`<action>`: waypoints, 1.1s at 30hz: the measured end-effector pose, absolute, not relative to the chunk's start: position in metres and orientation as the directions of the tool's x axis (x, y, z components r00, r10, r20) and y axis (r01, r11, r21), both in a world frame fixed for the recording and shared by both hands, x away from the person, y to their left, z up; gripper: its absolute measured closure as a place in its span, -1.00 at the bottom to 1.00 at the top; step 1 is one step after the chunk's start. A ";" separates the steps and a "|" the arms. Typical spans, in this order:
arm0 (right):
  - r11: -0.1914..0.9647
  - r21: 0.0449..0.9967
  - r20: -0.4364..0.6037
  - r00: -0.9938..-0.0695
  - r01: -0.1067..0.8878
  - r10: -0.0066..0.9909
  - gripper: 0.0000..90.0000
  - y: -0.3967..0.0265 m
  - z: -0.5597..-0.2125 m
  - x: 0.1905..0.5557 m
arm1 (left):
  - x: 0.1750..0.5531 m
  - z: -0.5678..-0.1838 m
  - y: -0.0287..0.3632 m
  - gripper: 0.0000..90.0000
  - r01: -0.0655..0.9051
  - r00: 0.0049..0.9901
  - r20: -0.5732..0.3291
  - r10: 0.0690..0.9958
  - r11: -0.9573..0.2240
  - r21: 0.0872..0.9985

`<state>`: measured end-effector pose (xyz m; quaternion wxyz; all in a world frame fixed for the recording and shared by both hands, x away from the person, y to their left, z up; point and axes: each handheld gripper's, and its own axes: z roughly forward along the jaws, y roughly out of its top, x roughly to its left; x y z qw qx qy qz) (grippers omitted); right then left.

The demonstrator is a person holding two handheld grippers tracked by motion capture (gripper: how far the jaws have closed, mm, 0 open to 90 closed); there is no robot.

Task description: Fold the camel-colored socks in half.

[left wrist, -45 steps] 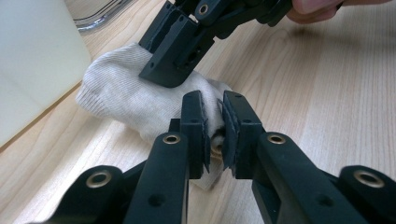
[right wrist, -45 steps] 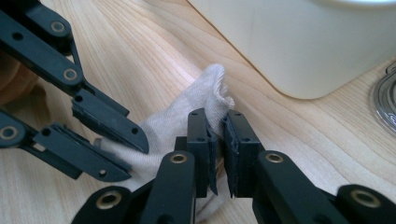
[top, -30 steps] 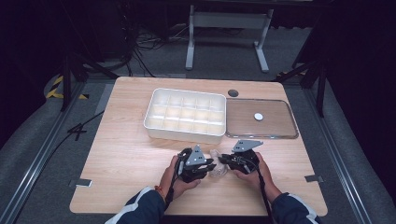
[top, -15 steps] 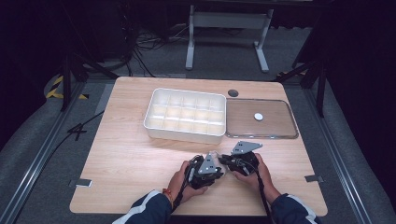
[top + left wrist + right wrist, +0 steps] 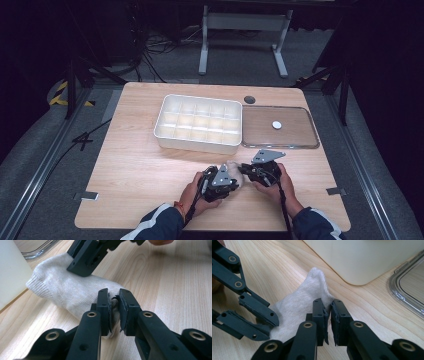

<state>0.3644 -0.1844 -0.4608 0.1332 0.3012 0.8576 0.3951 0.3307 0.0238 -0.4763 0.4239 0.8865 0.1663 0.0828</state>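
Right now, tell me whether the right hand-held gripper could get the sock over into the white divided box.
Probably yes. The right hand-held gripper is shut on the white sock, and the white divided box lies open just beyond it with bare tabletop between. The left hand-held gripper also pinches the sock, so it would need to let go.

L gripper [image 5: 234,176]: jaws nearly together, clamped on fabric, we see cloth pinched between pads in left gripper view; just been closing.
R gripper [image 5: 246,170]: jaws nearly together, cloth edge nipped between pads.
Hands: we've both low over table, near edge, tips facing each other, just beside.
Forearms: in from bottom, angled inward.
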 end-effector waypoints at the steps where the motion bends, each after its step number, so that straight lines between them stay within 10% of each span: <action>1: 0.506 0.758 0.009 -0.783 0.411 0.622 0.83 -0.184 -0.461 0.364 | 0.331 -0.476 0.024 0.77 0.225 0.931 0.006 0.365 -0.585 0.779; 8: 0.394 0.813 0.060 -0.734 0.429 0.676 0.83 -0.199 -0.449 0.370 | 0.331 -0.476 0.024 0.78 0.227 0.932 0.002 0.363 -0.586 0.778; 19: 0.499 0.817 0.026 -0.883 0.289 0.469 0.76 -0.161 -0.455 0.369 | 0.329 -0.478 0.025 0.85 0.235 0.927 -0.006 0.375 -0.569 0.788; 33: 0.500 0.790 0.010 -0.824 0.354 0.567 0.96 -0.168 -0.469 0.382 | 0.330 -0.477 0.025 0.87 0.220 0.932 0.009 0.361 -0.587 0.779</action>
